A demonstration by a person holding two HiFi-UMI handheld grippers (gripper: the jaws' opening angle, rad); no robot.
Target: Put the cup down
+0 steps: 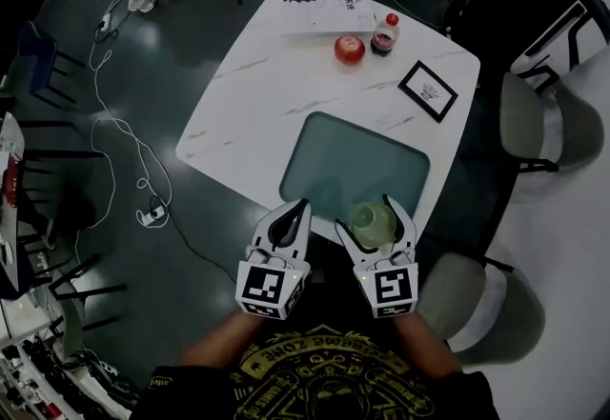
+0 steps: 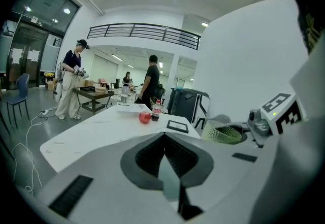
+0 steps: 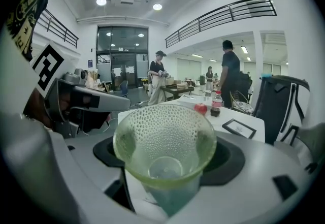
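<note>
A pale green dimpled glass cup (image 3: 165,147) sits upright between the jaws of my right gripper (image 3: 167,159), which is shut on it. In the head view the cup (image 1: 372,223) hangs over the near edge of the white table (image 1: 257,94), just past the grey-green mat (image 1: 353,166). My left gripper (image 1: 291,218) is beside it on the left, jaws shut with nothing in them. From the left gripper view the cup (image 2: 223,133) shows at the right, and the left gripper (image 2: 165,167) points along the table.
At the table's far end stand a red apple (image 1: 349,49), a dark cola bottle (image 1: 384,34), a black-framed picture (image 1: 428,90) and printed sheets (image 1: 324,7). Grey chairs (image 1: 534,128) stand on the right. A cable (image 1: 124,147) trails over the floor at left. People stand farther off.
</note>
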